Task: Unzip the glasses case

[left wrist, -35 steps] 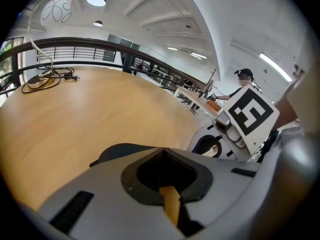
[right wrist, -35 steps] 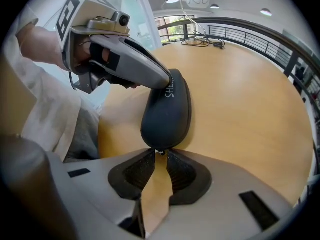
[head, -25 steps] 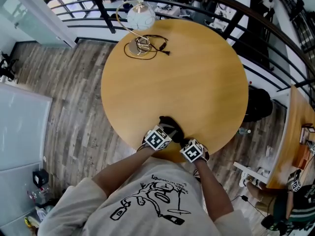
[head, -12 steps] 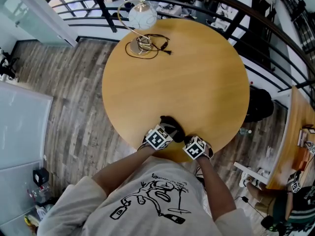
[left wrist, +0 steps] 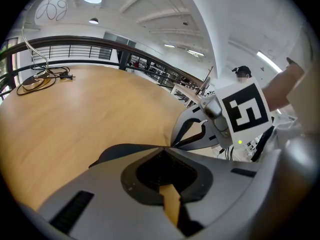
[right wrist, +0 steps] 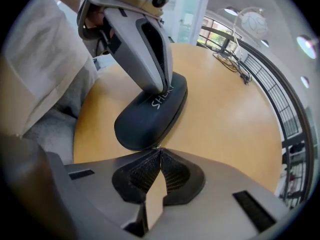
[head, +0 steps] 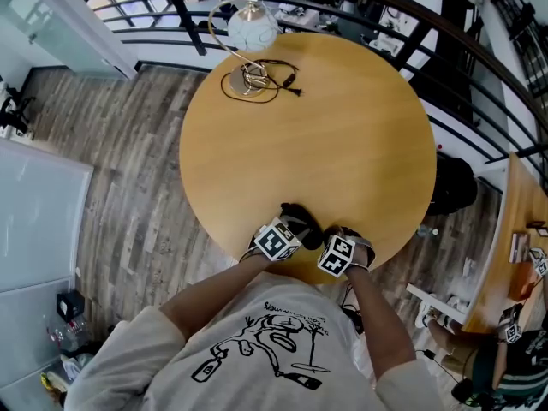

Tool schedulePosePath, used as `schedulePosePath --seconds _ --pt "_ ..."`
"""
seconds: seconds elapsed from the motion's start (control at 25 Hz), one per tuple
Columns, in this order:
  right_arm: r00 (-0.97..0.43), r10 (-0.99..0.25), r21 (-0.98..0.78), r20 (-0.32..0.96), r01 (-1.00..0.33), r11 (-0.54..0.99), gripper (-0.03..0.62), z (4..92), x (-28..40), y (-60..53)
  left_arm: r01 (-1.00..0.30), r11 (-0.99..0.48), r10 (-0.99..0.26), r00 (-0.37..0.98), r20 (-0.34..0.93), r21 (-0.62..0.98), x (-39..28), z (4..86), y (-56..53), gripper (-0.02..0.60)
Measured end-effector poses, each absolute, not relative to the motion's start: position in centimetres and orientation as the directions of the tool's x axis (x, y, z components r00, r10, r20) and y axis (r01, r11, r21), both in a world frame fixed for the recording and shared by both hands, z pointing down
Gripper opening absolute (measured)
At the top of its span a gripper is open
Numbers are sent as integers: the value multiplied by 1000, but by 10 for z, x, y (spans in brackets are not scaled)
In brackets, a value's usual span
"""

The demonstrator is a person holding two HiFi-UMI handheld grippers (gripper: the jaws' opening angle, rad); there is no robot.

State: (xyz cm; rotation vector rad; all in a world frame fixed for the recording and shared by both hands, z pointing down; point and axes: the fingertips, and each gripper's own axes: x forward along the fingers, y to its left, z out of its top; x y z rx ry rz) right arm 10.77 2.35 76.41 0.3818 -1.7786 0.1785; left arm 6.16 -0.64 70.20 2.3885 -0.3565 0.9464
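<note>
A: Since a second ago our right gripper (right wrist: 160, 149) has turned a little and edged toward the rim, while the case and the other gripper have stayed where they were.

B: Let us count. We see one glasses case (right wrist: 150, 114), black, with white lettering on its lid. We hold two grippers, and each carries one marker cube.

A: How do our tongs stand?

B: On the right gripper they are pressed together at the near end of the case, pinching a small silver zip pull (right wrist: 157, 146). On the left gripper (right wrist: 161, 89) they are also pressed together, with nothing between them. Their tips bear down on the lid, beside the lettering.

A: What else do we count?

B: We count one round wooden table (head: 342, 127), one lamp (head: 251, 28) with a white globe, and one black cable (head: 278, 75) coiled round the lamp's base.

A: And where are the edges?

B: The case lies close to the table's near rim, just in front of our chest. Both grippers hang over that rim. Beyond the case we have a wide stretch of bare wood. Lamp and cable sit at the far rim, well apart from the case. Past the far rim and the right side runs a dark railing (head: 411, 32).
</note>
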Motion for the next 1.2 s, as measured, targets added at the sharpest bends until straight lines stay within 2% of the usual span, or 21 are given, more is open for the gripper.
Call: schedulePosePath --seconds 0.24,0.44,0.68,1.04,1.2 --pt "-165 -184 138 969 -258 956 25 762 106 12 -416 -818 -29 721 693 398 62 701 -5 6" --pt "-200 -177 107 964 -320 941 25 759 105 14 -410 -800 14 717 697 439 58 698 -3 6" --pt "-264 -134 15 955 -409 912 23 753 97 31 -415 -805 -5 720 694 425 54 694 -1 6" --pt "-348 -45 -113 936 -420 901 23 748 69 64 -416 -809 -4 710 704 416 53 694 4 6" --pt "-335 -57 -92 941 -411 907 23 751 72 61 -407 -794 23 723 691 452 56 698 4 6"
